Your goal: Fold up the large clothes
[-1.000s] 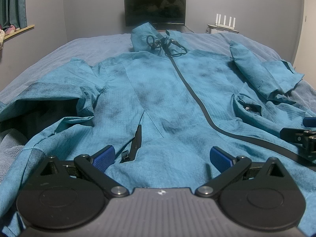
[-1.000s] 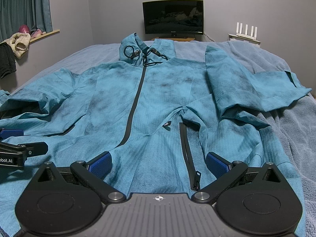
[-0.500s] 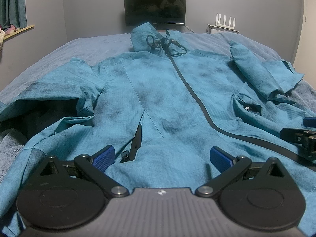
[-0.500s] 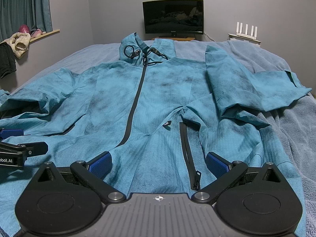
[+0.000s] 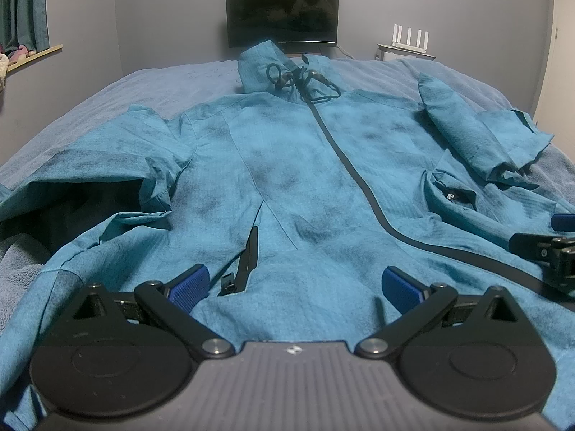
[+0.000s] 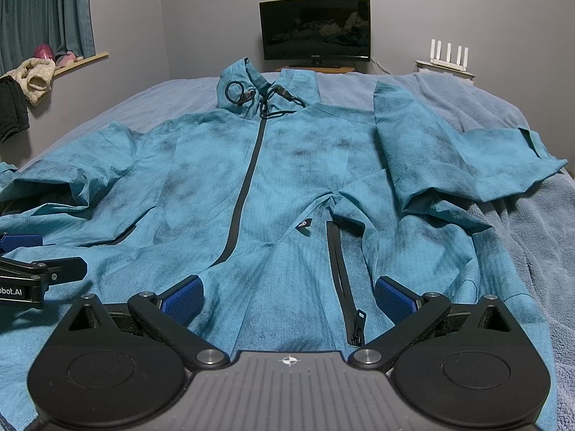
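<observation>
Nothing had shifted across the last second: we held both tools just as they were, and the teal jacket [image 5: 305, 186] lay as it had, which we took to mean the folding had not begun and we were lining up a first grasp at the hem.

Our left gripper [image 5: 293, 283] hovered low over the near hem, level and pointed up the bed, its blue pads [image 5: 188, 285] spread wide with nothing between them but cloth lying flat below. Our right gripper [image 6: 287, 296] matched it just alongside, equally wide, equally empty, its right pad [image 6: 395, 296] near the pull of the pocket zip [image 6: 355, 327]. Each tool showed at the edge of the other's view, so the pair stood side by side at the near edge of the bed [image 6: 521, 237].

Beyond them the jacket was spread face up along the middle of the bed, front zip [image 6: 244, 186] closed, hood [image 6: 248, 86] and drawcord toward the far edge. One sleeve [image 6: 460, 165] lay doubled back toward the right edge; the other [image 5: 82, 165] bunched toward the left edge.

A dark monitor [image 6: 314, 28] and a white router [image 6: 447, 57] stood past the far edge.
</observation>
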Available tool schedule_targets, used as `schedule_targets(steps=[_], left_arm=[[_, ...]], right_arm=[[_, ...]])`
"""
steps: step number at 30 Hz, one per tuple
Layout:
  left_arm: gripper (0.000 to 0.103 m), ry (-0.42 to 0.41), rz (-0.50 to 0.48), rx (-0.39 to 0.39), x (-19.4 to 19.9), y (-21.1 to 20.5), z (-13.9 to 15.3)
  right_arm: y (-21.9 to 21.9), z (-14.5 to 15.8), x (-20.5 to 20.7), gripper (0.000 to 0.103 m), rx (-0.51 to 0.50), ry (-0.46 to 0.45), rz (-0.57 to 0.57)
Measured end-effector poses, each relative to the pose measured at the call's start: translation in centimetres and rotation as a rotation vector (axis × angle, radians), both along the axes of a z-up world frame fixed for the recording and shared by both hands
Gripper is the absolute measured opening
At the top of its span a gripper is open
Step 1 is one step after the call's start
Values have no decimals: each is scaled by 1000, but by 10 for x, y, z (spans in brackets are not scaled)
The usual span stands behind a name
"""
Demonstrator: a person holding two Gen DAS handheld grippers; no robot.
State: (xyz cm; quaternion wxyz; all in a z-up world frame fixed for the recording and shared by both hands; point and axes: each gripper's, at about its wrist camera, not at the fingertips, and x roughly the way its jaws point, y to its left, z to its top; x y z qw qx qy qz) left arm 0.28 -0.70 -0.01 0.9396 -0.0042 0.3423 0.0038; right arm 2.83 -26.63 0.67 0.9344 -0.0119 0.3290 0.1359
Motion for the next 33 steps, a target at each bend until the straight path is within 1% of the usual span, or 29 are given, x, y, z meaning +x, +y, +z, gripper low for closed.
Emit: schedule_targets(steps=[27, 30, 32, 33], left_arm=[[103, -3, 7, -1, 5, -11, 1], [103, -26, 32, -1, 5, -8, 11], [103, -65, 52, 8, 5, -6, 28], [103, -81, 55, 16, 7, -5, 35]], right_arm=[[1, -1, 0, 103, 1, 0, 1], [-1, 0, -2, 103, 7, -23, 1], [-3, 5, -6, 103, 21, -61, -2], [-6, 14, -11, 103, 32, -81, 0]])
